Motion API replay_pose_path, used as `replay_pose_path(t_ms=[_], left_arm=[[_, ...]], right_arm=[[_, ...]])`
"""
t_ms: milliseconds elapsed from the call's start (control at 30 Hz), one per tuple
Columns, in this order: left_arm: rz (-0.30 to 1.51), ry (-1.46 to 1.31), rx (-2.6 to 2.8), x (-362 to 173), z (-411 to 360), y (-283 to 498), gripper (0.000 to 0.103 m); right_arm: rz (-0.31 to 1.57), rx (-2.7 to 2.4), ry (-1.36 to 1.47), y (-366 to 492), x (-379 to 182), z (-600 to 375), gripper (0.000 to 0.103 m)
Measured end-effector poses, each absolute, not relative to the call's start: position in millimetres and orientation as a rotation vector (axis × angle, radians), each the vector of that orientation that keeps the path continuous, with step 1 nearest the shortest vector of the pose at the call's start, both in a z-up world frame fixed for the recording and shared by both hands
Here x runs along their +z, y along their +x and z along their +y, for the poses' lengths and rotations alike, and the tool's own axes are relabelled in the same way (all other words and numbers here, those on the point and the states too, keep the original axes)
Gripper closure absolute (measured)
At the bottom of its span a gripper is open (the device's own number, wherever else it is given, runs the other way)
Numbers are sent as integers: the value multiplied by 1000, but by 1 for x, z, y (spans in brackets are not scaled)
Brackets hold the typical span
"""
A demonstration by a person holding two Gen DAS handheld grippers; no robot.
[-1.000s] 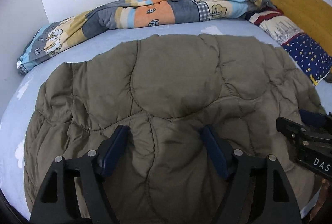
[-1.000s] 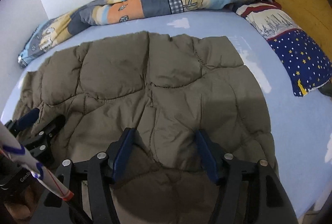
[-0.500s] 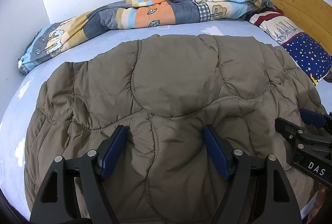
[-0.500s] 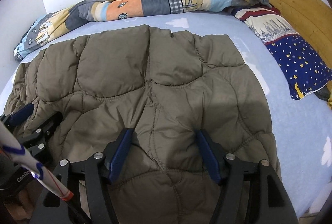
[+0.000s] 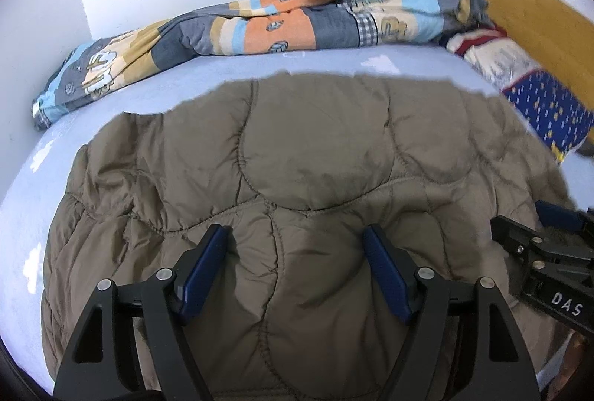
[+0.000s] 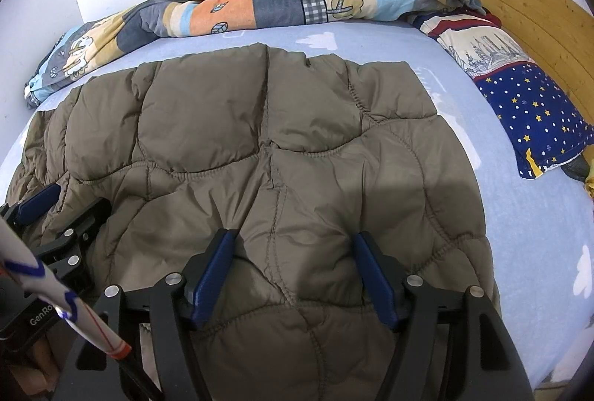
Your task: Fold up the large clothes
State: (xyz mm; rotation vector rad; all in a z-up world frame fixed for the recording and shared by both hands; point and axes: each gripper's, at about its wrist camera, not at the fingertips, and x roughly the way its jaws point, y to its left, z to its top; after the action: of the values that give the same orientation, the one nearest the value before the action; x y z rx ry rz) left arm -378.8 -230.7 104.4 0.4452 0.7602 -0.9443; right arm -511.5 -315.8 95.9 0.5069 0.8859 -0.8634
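Nothing much has shifted since a second ago: both tongs hang over the near hem of the brown quilted jacket, left tongs and right tongs apart, gripping nothing. It lies flat on the blue bed. Beyond it, a patchwork duvet lines the wall; a starry pillow rests by the wooden headboard.

Left claw and right claw both gape, angled downward.
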Motion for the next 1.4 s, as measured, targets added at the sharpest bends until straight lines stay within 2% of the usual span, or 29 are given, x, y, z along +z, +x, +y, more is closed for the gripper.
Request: replay_pose_path(t_ms=[67,233,300,333,400,633,900,1033,1233,1400], left_arm=[[744,395,-938,119,-229,-370,27],[746,352,-836,130,-238,-327,28],[818,322,-822,119,-242,-307,27],[837,314,-820,115,-244,-303,27],[845,323,-821,109,-249,-300,27],[835,367,-820,100,-266,-301,24],[745,298,-837,125,-243,-315,24],[664,289,-832,141,-228,-332,24],[592,304,-821,153,-188,-357,24],[522,327,-806,159,-147,-388,24]], right_arm=[[837,-855,521,-516,107,-315,34],[674,-859,438,-512,143,-322,36],[666,-814,440,-496,141,-333,47],[666,-802,444,-489,140,-337,56],[658,-760,458,-470,136,-348,61],[857,-694,428,-412,90,-357,61],[789,-678,510,-439,113,-355,61],[785,-717,442,-453,133,-335,61],[782,-804,340,-497,147,-302,53],[746,-798,448,-550,143,-277,51]])
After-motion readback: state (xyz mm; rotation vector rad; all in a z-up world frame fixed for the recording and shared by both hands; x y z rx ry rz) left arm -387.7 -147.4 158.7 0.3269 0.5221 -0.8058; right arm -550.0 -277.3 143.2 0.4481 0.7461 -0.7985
